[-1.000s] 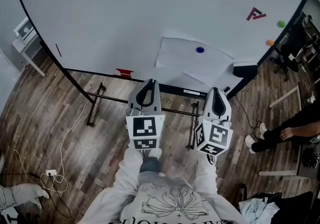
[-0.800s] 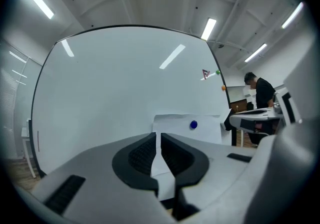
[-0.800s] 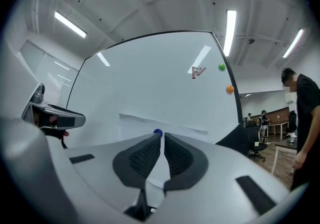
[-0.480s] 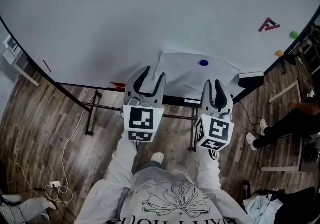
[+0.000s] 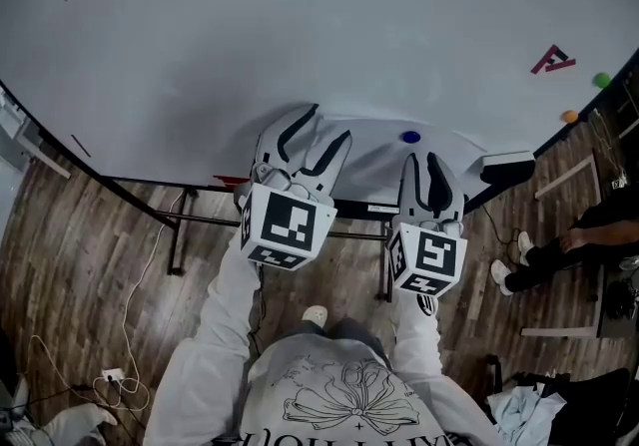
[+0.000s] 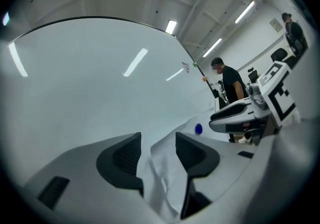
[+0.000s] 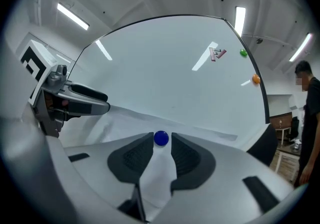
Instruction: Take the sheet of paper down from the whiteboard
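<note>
A white sheet of paper (image 5: 379, 147) lies against the whiteboard (image 5: 300, 25), pinned by a round blue magnet (image 5: 410, 137). My left gripper (image 5: 327, 125) is at the sheet's left edge. Its jaws are opening, and the crumpled paper edge (image 6: 162, 168) stands between them with a gap at each pad. My right gripper (image 5: 421, 161) is just below the magnet. Its jaws are opening too, and the blue magnet (image 7: 160, 138) sits right at the fingertips, with the paper (image 7: 157, 180) behind the gap. Neither gripper grips anything.
On the board's right are a red triangle magnet (image 5: 552, 60), a green magnet (image 5: 602, 80) and an orange magnet (image 5: 569, 117). A black eraser (image 5: 506, 168) rests on the tray right of the sheet. A person (image 5: 589, 239) sits at the right.
Both grippers moved forward from the tray to the sheet and went from shut to open. The left one also rolled to a tilt.
</note>
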The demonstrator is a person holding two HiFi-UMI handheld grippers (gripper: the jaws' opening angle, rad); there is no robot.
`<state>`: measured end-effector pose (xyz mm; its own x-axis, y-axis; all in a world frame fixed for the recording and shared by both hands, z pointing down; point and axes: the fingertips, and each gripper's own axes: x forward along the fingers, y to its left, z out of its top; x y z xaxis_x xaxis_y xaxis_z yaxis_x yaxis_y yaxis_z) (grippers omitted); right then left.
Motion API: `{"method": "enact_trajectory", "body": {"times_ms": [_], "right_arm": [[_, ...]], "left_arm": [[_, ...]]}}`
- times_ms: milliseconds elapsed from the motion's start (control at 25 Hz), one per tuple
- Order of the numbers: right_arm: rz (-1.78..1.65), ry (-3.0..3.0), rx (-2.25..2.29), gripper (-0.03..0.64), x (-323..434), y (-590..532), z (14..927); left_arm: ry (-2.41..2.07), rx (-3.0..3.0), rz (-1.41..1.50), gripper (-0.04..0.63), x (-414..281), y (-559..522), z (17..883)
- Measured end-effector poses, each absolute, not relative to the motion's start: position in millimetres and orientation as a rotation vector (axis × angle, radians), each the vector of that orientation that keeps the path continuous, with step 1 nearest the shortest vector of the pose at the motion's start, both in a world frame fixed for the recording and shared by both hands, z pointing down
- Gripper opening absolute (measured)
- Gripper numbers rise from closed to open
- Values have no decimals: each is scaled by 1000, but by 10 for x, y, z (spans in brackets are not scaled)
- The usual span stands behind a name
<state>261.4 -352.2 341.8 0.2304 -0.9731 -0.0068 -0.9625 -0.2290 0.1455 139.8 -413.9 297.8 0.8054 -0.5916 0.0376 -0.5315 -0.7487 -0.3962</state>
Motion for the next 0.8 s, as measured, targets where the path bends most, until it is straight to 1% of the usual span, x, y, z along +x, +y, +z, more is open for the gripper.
{"method": "enact_trajectory", "body": {"times_ms": [320,480,640,800], "right_arm": [[-114,-1907,2343,95,2643,-3646,3478],[-105,-1921,2325,95,2656,-3699,3458],[-103,-1918,2311,118,2667,-3761,3464],[-102,-1901,2302,137,2684,-3831,3498]], "left_arm": [[823,-2611,-308,196,1539,-4213,3084],[829,-2613,-355,181,1578,-4216,3137],[905,-2619,-364,82,1540,-4292,3157],[974,-2660,-343,18,1491,-4357,3151]]}}
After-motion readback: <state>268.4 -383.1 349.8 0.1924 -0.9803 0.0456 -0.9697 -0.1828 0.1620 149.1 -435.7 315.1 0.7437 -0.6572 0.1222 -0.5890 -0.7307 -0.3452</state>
